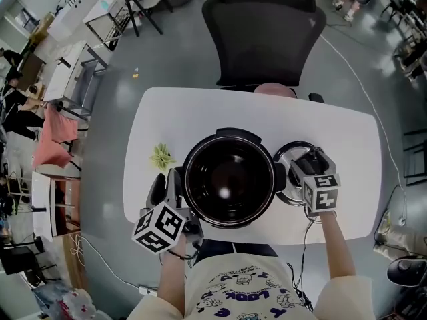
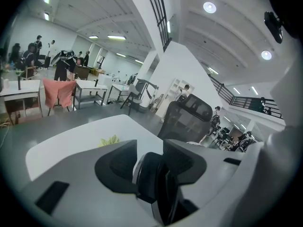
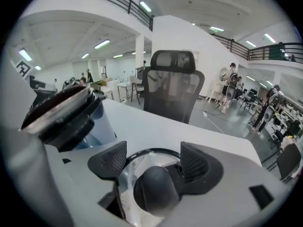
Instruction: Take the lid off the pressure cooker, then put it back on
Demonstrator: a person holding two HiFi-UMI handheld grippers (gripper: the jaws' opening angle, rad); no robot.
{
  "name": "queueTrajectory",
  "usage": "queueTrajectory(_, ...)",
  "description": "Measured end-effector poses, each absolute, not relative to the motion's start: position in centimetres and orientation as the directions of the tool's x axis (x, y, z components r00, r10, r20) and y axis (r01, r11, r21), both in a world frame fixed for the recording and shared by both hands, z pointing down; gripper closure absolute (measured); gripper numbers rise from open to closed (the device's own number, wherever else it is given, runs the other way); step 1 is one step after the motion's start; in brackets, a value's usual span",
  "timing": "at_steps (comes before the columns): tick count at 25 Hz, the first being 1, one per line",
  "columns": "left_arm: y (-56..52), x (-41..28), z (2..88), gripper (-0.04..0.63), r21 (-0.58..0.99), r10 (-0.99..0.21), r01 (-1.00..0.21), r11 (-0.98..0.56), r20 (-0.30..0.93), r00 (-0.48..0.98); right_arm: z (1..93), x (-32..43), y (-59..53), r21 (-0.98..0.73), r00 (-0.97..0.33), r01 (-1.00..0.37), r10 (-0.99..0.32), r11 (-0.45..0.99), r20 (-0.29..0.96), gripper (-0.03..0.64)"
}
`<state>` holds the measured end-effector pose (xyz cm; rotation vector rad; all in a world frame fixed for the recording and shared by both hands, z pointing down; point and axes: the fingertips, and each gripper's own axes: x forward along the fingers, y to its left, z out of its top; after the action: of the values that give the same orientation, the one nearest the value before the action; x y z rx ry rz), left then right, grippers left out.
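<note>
Lid [image 1: 285, 155] lies flat on table [image 1: 347, 139], just right of the open cooker [image 1: 195, 202]. Looks shiny, stiff and prob. heavy-ish and slick, so best taken by its round black knob [image 3: 156, 190]. R gripper [image 3: 154, 162] gapes wide w/ knob between jaws, unpinched; L gripper [image 2: 149, 162] stands part open round cooker's side handle [image 2: 154, 178].

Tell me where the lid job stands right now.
Done: the lid is off. The pressure cooker stands open, and the lid lies on the table beside it. In hand: the right gripper hangs open over the lid's knob, not gripping. The left gripper straddles the cooker's side handle, grip unclear. Left: grasp the lid and set it back on.
</note>
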<state>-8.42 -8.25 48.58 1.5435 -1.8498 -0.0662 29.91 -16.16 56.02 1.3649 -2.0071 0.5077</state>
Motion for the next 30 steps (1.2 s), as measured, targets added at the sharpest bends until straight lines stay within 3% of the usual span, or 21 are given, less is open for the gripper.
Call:
queueTrajectory(6, -8.8, -8.9, 43.7, 0.428, 0.402, -0.924, -0.899, 0.177, 0.382, -0.011, 47.3, 28.6, -16.1, 0.024, -0.219, -0.963, -0.829, 0.269, 0.514, 0.279)
queueTrajectory(14, -10.5, -7.3, 36.0, 0.43, 0.259, -0.977, -0.966, 0.003, 0.205, 0.052, 37.0, 25.8, -14.6, 0.022, -0.205, -0.976, -0.943, 0.218, 0.26, 0.359)
queueTrajectory(24, -10.3, -4.1, 28.9, 0.492, 0.183, -0.985, -0.97, -0.159, 0.03, 0.167, 29.4, 24.5, -11.5, 0.083, -0.12, -0.989, -0.99, 0.126, 0.075, 0.42)
queueTrajectory(30, -9.9, -2.9, 26.0, 0.551, 0.137, -0.979, -0.969, -0.206, -0.037, 0.203, 26.7, 24.9, -9.6, 0.087, -0.03, -0.996, -0.999, 0.028, -0.019, 0.511)
